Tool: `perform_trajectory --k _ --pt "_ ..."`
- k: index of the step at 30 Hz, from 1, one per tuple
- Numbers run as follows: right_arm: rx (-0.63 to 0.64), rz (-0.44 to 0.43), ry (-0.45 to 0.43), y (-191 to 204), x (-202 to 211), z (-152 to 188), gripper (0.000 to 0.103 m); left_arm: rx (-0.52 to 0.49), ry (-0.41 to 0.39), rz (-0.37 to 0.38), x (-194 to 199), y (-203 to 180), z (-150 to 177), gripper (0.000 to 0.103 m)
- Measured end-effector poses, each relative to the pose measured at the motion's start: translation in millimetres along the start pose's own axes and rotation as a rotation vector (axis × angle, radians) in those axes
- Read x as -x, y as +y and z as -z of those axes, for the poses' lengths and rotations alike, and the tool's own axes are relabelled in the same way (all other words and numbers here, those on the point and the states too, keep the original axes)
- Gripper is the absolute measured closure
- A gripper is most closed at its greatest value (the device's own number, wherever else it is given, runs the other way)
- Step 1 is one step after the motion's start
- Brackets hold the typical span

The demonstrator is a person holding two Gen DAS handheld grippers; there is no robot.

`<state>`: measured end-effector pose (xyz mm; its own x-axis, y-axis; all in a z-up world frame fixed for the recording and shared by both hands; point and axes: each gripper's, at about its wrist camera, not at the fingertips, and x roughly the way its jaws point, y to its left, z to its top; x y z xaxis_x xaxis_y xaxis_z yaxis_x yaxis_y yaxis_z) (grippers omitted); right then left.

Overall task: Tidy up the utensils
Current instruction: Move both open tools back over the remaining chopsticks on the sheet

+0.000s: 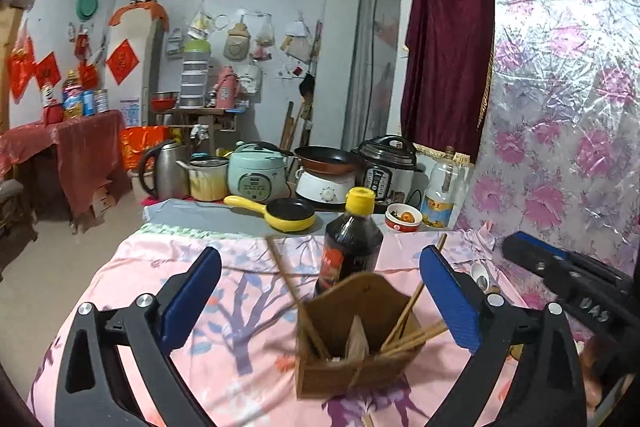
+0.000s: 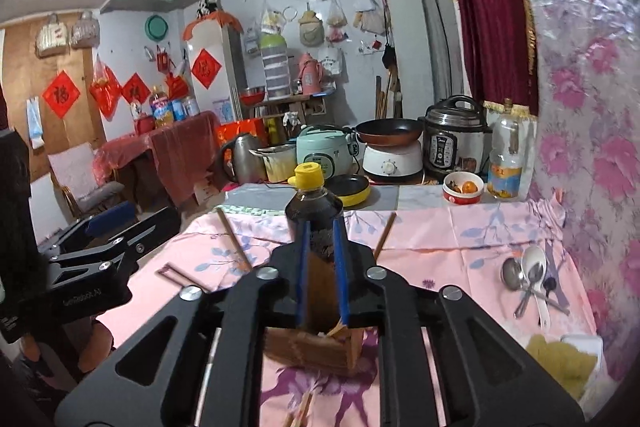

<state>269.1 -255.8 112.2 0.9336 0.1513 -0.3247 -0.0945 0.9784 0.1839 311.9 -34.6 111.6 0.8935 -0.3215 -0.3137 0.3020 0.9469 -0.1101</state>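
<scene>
A brown wooden utensil holder [image 1: 356,339] stands on the pink flowered cloth [image 1: 240,307]. Several chopsticks [image 1: 412,337] lean inside it. My left gripper [image 1: 322,293] is wide open, its blue pads [image 1: 192,291] either side of the holder and not touching it. Loose chopsticks [image 1: 280,267] lie on the cloth to the left of a dark sauce bottle [image 1: 352,243] with a yellow cap. My right gripper [image 2: 322,267] has its pads a narrow gap apart, with nothing gripped; the holder [image 2: 316,347] and bottle [image 2: 314,215] show beyond it. Metal and white spoons [image 2: 528,275] lie at the right.
Behind the cloth stand a yellow pan [image 1: 290,213], a rice cooker [image 1: 256,173], a kettle [image 1: 168,167], a pressure cooker [image 1: 388,163] and a red bowl [image 2: 462,187]. A flowered foil wall [image 2: 592,147] bounds the right. A white tray with something yellow [image 2: 564,359] sits near right.
</scene>
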Motion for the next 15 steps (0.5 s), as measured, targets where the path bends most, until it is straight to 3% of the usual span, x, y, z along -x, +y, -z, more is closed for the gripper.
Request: perform_trajectory --k 5,8,15 --pt "-0.044 0.039 -0.048 4 49 43 0.028 0.058 0.028 -0.044 39 14 37 0.005" --pt "-0.094 0.071 -0.036 4 72 91 0.016 0.085 0.081 -0.123 60 23 87 0.005" --pt "-0.129 0.166 0.163 5 89 203 0.015 0.045 0.354 -0.177 84 25 216 0.005"
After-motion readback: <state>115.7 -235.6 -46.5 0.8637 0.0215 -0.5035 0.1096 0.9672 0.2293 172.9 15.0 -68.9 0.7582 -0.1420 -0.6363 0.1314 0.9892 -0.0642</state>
